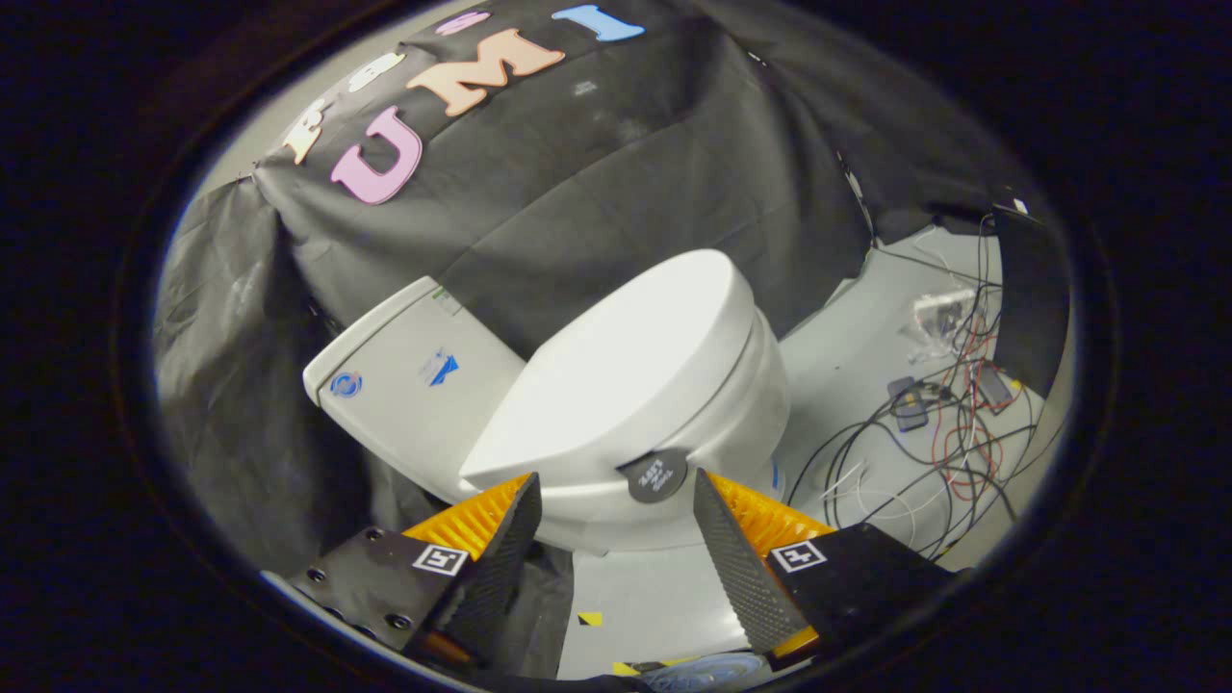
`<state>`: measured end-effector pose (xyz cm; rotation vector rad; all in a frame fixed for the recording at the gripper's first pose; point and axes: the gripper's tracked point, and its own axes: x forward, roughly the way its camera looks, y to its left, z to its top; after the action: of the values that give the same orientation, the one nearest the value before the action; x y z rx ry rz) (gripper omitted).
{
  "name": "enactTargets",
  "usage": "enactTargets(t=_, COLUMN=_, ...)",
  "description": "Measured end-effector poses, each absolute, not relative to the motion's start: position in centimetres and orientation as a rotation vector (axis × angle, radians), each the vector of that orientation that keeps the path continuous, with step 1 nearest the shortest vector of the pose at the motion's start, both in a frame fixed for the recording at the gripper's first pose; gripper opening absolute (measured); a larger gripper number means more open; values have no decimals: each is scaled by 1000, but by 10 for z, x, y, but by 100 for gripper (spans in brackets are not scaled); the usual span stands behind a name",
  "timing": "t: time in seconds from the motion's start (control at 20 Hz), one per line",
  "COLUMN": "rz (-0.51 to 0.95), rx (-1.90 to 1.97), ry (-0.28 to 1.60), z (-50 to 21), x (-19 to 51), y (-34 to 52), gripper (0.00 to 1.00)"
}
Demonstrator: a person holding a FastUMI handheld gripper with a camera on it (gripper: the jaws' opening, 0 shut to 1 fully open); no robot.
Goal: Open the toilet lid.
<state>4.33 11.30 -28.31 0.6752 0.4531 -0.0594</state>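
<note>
Toilet lid (pixel 616 371): white, oval, lying down flat on the bowl, fully closed. Just ahead of the fingers and slightly above their tips. Long axis running from the hinge end at the tank toward the rounded front edge nearest the fingers; in this tilted view, slanting from far-left to near-right. Front edge facing the gripper.

Dark round tab (pixel 653 474): stuck at the lid's front rim, between the two fingertips and just beyond them. Printing on it too small to read. Probably the intended grip or lift point.

Toilet bowl (pixel 751 414): white, under the lid, rim visible as a band below it.

Tank (pixel 404 371): white, behind the lid, small blue marks on its top.

Gripper (pixel 616 500): orange-backed fingers with black ribbed pads (pixel 500 568), spread wide, nothing between them, touching nothing.

Step in hand, by judgement: approach; lid not yet contacted, task barely begun. Next move calls for advancing to the front rim, getting a finger under the edge or closing on the tab, then sweeping up and back toward the tank along the hinge arc.

Floor (pixel 664 597): pale grey, yellow-and-black markers near the fingers.

Cables (pixel 953 433): tangle of black, red and white leads with small devices, on the floor well to the right of the bowl.

Booth wall (pixel 626 183): black cloth behind the tank.
</note>
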Motion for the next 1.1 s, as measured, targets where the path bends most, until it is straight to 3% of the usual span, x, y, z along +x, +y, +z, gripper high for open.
enactTargets(t=0.45, rz=-187, rx=1151, ry=425, z=-329, x=85, y=89, gripper=96)
enactTargets(t=0.65, rz=-114, rx=1247, ry=400, z=-327, x=97, y=102, gripper=69)
enactTargets(t=0.75, rz=-139, rx=1244, ry=369, z=-323, x=102, y=100, gripper=16)
enactTargets(t=0.85, rz=-108, rx=1222, ry=349, z=-318, x=98, y=99, gripper=13)
enactTargets(t=1.0, rz=-126, rx=1224, ry=326, z=-315, x=101, y=95, gripper=1)
enactTargets(t=1.1, rz=-133, rx=1209, ry=341, z=-313, x=102, y=95, gripper=1)
